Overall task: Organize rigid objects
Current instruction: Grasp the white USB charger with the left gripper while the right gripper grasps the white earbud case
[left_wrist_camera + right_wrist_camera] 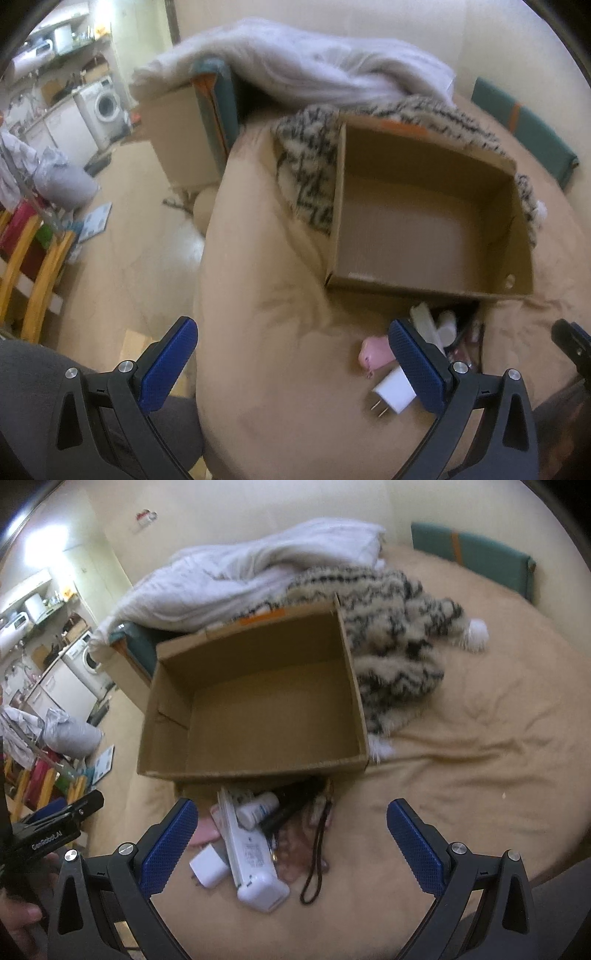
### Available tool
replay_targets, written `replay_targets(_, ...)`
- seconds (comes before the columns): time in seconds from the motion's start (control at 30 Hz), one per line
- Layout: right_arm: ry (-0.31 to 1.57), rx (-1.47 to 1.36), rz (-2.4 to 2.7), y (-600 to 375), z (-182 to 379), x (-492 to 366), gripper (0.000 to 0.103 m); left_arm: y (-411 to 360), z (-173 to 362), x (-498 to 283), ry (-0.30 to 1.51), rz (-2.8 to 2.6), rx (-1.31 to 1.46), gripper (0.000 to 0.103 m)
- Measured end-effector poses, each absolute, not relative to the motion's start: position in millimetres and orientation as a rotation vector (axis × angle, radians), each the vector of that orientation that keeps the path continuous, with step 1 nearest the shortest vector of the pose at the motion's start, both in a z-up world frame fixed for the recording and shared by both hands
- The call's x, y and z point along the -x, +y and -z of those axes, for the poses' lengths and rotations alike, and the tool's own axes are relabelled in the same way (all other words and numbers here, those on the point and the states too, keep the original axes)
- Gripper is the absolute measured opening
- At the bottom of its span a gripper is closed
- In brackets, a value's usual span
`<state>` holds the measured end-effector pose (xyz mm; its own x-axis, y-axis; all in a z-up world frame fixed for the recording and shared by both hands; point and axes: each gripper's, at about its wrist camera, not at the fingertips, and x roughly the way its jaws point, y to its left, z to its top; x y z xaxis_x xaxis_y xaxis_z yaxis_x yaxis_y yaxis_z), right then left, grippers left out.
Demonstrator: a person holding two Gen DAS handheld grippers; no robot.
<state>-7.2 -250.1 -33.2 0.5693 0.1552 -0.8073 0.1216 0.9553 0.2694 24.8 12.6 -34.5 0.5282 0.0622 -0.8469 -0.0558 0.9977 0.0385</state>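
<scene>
An open cardboard box with nothing in it sits on a tan bed. In front of it lies a pile of small items: a long white power strip, a white plug adapter, a pink item, a small white bottle and a dark cord. My right gripper is open above the pile and holds nothing. My left gripper is open and empty, its right finger next to the adapter.
A black-and-cream fuzzy garment and a white blanket lie behind the box. A teal headboard stands at the back. The bed's left edge drops to the floor, where a wooden chair stands.
</scene>
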Motion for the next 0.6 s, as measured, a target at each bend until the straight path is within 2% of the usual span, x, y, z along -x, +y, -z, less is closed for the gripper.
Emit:
replay_targets(0.13,1.05,-0.323,0.002,-255,47,3,0.103,19,60,-35,1.148,-0.065,0.047,0.101)
replay_targets(0.27,1.109,-0.355,-0.003,-258,58,-3,0.103,16,91,-41,1.305,-0.05,0.155,0.088)
replay_targets(0.6,1.17,-0.388,-0.028,-259,68,-7,0.103,-28,147,-41,1.532,-0.125,0.43,0.087)
